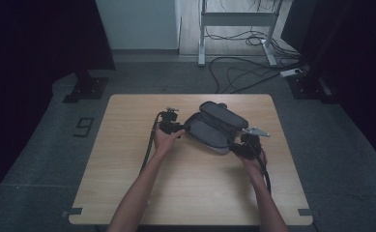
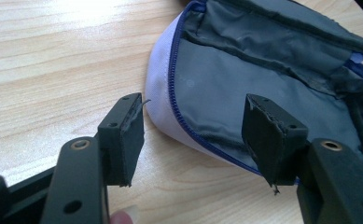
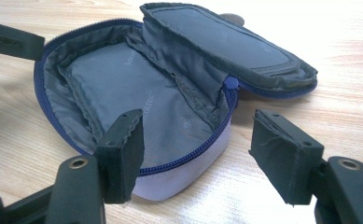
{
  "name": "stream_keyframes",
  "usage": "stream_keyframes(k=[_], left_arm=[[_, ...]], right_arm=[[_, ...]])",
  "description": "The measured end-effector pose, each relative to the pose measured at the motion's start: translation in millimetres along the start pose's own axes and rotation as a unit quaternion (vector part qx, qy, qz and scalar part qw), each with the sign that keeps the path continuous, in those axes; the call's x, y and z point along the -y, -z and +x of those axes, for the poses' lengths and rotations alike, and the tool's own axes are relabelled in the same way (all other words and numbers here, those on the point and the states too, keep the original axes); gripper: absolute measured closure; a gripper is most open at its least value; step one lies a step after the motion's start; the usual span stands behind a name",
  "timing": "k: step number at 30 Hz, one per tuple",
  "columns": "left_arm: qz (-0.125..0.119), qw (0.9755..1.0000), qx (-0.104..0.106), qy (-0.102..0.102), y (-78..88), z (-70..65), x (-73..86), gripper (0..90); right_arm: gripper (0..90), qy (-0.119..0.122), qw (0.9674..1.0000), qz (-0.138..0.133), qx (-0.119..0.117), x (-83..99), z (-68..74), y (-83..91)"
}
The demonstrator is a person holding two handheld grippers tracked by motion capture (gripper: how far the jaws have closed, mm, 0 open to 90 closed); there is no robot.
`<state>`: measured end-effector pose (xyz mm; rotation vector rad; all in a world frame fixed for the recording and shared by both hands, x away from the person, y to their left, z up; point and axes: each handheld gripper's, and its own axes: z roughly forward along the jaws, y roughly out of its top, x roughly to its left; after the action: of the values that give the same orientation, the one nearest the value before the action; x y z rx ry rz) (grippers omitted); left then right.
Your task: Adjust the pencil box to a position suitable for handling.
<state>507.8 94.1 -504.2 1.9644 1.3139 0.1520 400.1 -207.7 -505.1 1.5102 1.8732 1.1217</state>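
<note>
A grey zip pouch [image 1: 214,126] with a blue zipper and pale outer wall lies unzipped in the middle of the wooden table [image 1: 127,169], its lid folded back. Its grey lining [image 3: 123,88] shows in the right gripper view, the lid [image 3: 226,42] behind it. My left gripper [image 1: 173,127] is at the pouch's left end, open, its jaws straddling the rim [image 2: 170,93] without touching. My right gripper [image 1: 243,145] is at the pouch's near right end, open, with the corner of the pouch [image 3: 184,182] between its jaws.
A grey three-cornered plate [image 1: 256,131] sits on top of the right gripper. Cables [image 1: 253,72] and a desk frame [image 1: 236,19] lie on the floor beyond the table. Dark curtains stand at both sides. The near half of the table is bare wood.
</note>
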Motion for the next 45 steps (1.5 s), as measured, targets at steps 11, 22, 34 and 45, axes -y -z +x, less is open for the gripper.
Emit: stream_keyframes(k=[11, 22, 34, 45], left_arm=[[0.004, 1.0, -0.006, 0.006, -11.3, 4.9, 1.2, 44.1], [0.013, 0.9998, -0.011, 0.012, -19.2, 10.9, 3.3, 48.0], [0.024, 0.9995, -0.007, 0.018, -26.3, 15.0, 5.1, 52.8], [0.035, 0.9992, 0.001, 0.018, -29.3, 15.5, 4.8, 61.6]], right_arm=[[34.3, -0.013, 0.9998, 0.017, -0.006, -1.2, -4.0, -9.5], [41.5, -0.011, 0.9991, 0.039, 0.017, -2.2, -6.2, -29.0], [54.6, 0.0, 0.9983, 0.057, 0.015, 2.4, -5.8, -40.3], [63.8, 0.008, 0.9978, 0.061, 0.026, 3.3, -5.4, -41.7]])
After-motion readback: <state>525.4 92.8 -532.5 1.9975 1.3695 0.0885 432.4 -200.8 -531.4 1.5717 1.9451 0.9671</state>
